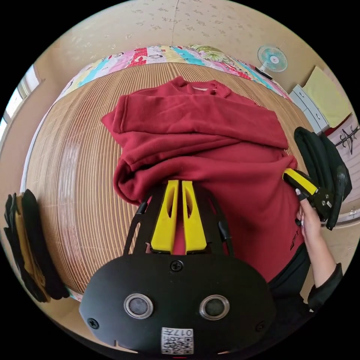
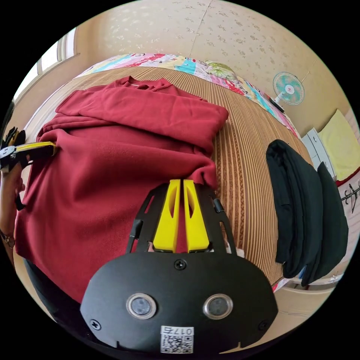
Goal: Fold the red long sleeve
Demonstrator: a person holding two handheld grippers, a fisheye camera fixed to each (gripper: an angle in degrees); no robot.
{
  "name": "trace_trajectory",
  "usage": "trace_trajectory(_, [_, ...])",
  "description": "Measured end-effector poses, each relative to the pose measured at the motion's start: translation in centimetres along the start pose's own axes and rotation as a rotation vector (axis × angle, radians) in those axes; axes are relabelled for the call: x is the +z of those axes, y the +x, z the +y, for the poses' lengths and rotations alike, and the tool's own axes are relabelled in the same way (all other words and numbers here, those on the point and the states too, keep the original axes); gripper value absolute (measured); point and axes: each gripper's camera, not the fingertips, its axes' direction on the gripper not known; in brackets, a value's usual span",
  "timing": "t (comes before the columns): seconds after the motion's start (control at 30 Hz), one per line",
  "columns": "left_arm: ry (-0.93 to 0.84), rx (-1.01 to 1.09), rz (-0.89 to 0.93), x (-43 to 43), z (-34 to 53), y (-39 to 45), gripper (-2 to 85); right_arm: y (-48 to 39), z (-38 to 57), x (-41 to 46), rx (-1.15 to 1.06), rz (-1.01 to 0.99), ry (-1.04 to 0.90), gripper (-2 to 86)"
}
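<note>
Left gripper [image 1: 179,183] and right gripper [image 2: 181,182] each pinch the red sweatshirt [image 1: 210,165] sides, ready to fold lengthwise.

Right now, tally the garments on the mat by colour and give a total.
Red: 1, the red long sleeve.
Black: 2, folded black garments lying side by side.
Black and yellow: 1 folded stack at the mat's edge; its number of pieces cannot be told.
Total: 4.

You're in a home bedroom: a bed [image 1: 75,150] with a woven mat and patterned quilt [image 1: 180,54], a standing fan [image 2: 288,88] and white drawers [image 2: 317,146] beside the bed.
</note>
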Motion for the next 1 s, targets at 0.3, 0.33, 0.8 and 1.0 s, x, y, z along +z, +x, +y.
trace_trajectory(0.3, [0.276, -0.023, 0.119, -11.0, 15.9, -4.7, 4.8, 11.7, 4.8, -6.3, 0.079, -0.329, 0.088, 4.6])
trace_trajectory(0.33, [0.304, -0.074, 0.171, -12.3, 19.8, -6.1, 7.1, 13.7, 7.5, -7.7, 0.099, -0.326, 0.106, 5.6])
trace_trajectory(0.8, [0.258, -0.436, 0.740, -12.9, 36.9, -14.8, 5.1, 32.0, 23.1, -11.7, 0.477, -0.763, 0.168, 10.9])
trace_trajectory(1.0, [0.308, -0.439, 0.853, -17.2, 39.4, -18.1, 5.1, 34.4, 23.2, -11.2, 0.453, -0.800, -0.060, 4.9])
